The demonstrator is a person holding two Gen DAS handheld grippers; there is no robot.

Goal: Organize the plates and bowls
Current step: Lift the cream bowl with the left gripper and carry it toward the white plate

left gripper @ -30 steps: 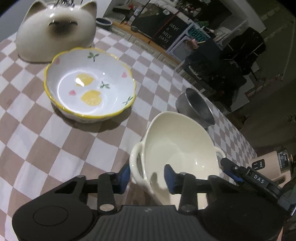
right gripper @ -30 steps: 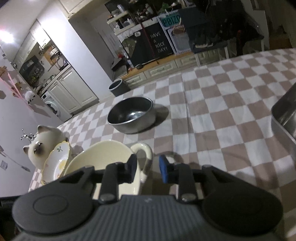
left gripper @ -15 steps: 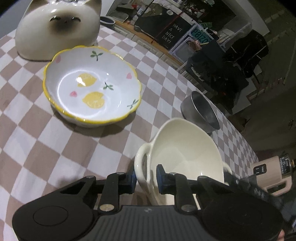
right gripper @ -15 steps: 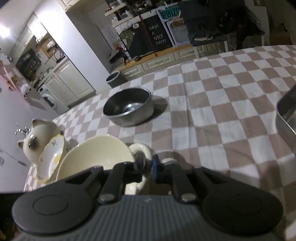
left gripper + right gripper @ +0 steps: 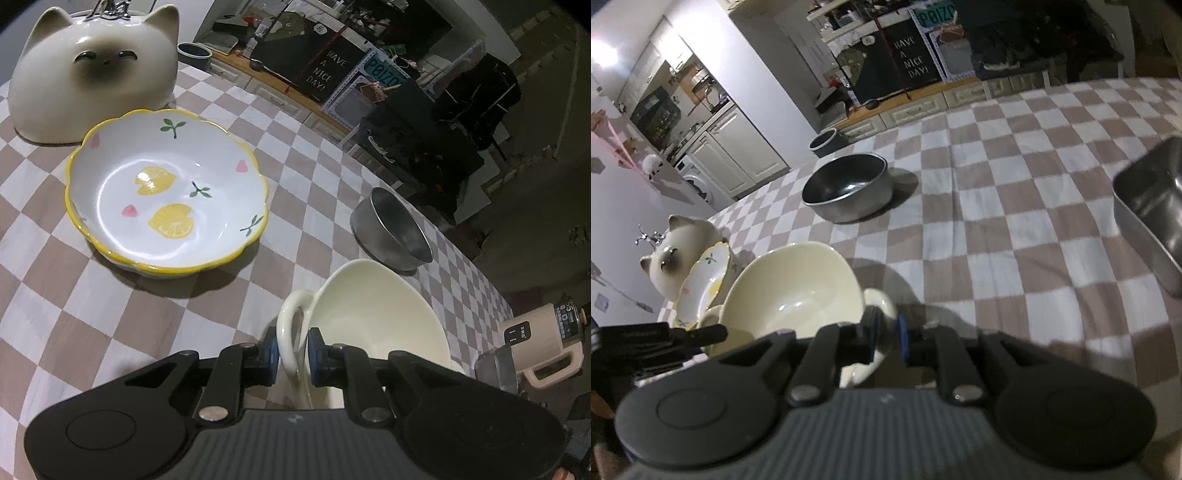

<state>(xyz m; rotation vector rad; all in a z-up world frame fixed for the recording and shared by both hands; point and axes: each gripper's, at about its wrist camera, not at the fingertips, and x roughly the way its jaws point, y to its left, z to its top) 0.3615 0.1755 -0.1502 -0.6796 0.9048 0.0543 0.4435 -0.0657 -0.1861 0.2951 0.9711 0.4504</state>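
Note:
A cream two-handled bowl (image 5: pixel 373 317) is held between both grippers above the checked tablecloth (image 5: pixel 74 314). My left gripper (image 5: pixel 291 350) is shut on its left handle. My right gripper (image 5: pixel 886 332) is shut on its other handle; the bowl (image 5: pixel 790 291) shows tilted in the right wrist view. A white bowl with a yellow rim and lemon pattern (image 5: pixel 166 192) sits to the left, also seen in the right wrist view (image 5: pixel 701 284). A small steel bowl (image 5: pixel 391 229) stands beyond, seen too in the right wrist view (image 5: pixel 849 192).
A cat-shaped ceramic jar (image 5: pixel 92 70) stands at the far left behind the lemon bowl. A steel container (image 5: pixel 1152 206) sits at the right edge. A beige appliance (image 5: pixel 543 339) stands off the table's right side.
Both grippers have closed from open onto the cream bowl's two handles. The bowl has risen and tilted slightly.

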